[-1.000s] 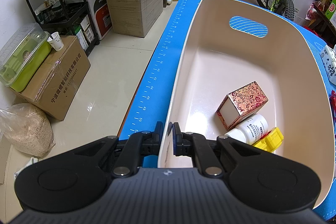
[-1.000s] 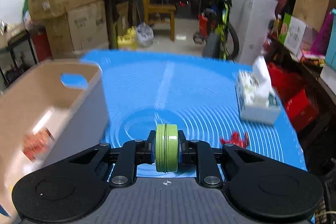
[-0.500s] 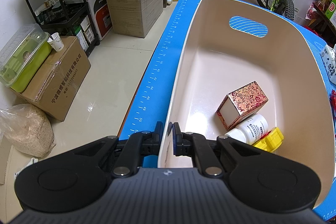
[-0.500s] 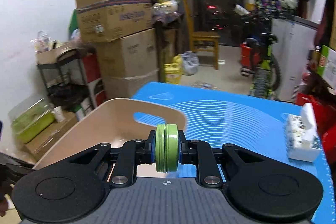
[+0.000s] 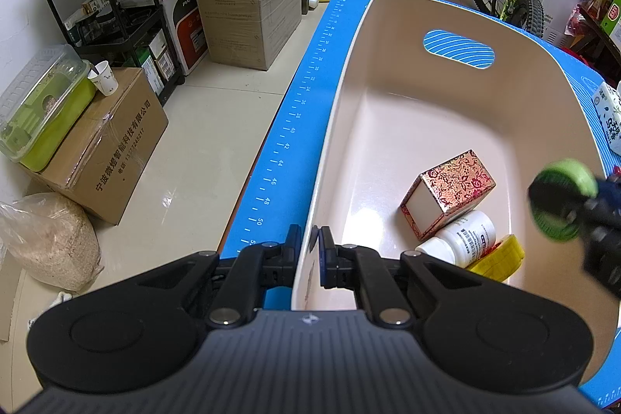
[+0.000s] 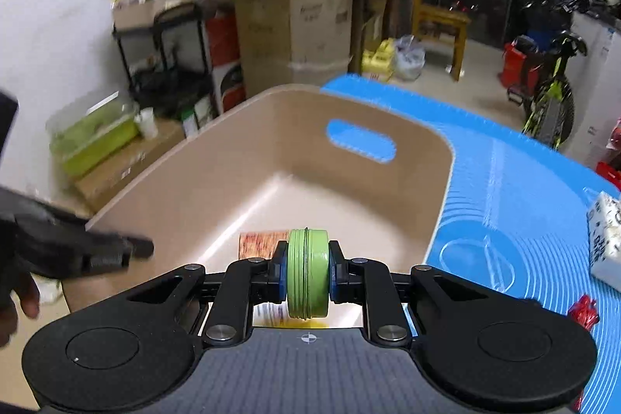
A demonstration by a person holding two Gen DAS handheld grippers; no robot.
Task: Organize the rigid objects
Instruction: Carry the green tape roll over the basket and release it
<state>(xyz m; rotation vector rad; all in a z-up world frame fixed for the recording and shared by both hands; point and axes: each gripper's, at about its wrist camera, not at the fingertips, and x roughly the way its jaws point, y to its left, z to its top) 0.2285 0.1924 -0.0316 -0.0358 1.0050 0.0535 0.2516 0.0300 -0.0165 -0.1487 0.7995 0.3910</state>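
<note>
Right wrist view: green round tin (image 6: 307,273) is clamped by right gripper (image 6: 307,276) at lower centre, above beige bin (image 6: 440,177). Bin's near rim is pinched by left gripper (image 5: 309,254).

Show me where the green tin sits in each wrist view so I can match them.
Left wrist: green tin at the right edge, above the basin's right rim, held by the right gripper.
Right wrist: bottom centre, clamped between the jaws.
Shared landmark: the red patterned box in the beige basin.
</note>
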